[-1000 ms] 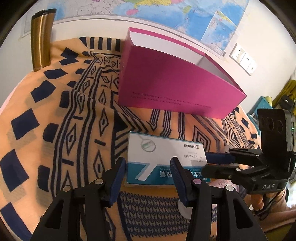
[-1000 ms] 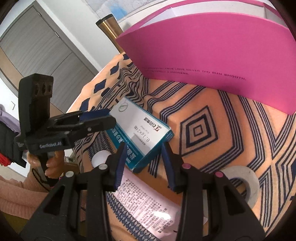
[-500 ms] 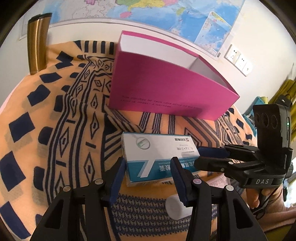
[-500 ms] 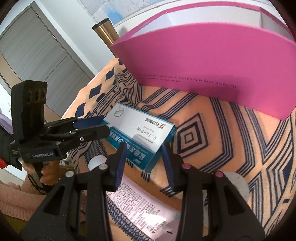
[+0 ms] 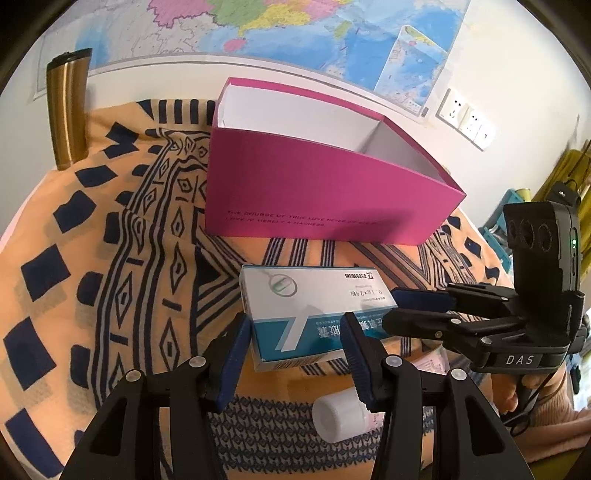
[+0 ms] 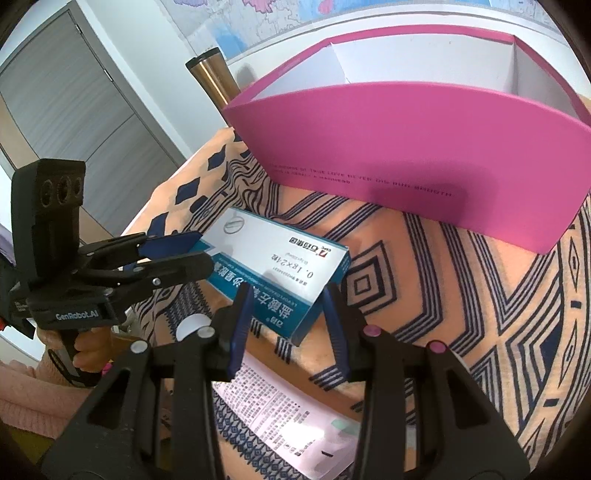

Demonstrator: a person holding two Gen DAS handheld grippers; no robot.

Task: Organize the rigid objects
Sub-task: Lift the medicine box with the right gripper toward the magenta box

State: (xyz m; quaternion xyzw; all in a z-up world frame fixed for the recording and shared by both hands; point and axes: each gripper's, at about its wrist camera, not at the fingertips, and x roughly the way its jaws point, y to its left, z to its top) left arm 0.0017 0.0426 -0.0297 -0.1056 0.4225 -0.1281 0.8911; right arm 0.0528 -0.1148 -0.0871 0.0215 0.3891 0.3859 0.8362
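Gripping the medicine box (image 5: 310,314) from two sides, both grippers hold it above the patterned cloth (image 5: 122,258). The left gripper (image 5: 295,343) has its blue pads pressed on the box's long sides at the near end. The right gripper (image 6: 290,317) clamps the opposite end, its pads against the box's sides; in the left view it reaches in from the right (image 5: 402,314), in the right view the left one reaches in from the left (image 6: 184,254).

Below the box, near the table edge, lie a white bottle (image 5: 341,417) on its side and a printed leaflet (image 6: 284,417). Beyond the box stands an open pink box (image 5: 325,195) with white inner walls, apart from it. Farther back are a gold tumbler (image 5: 68,110), then a wall map (image 5: 295,29).
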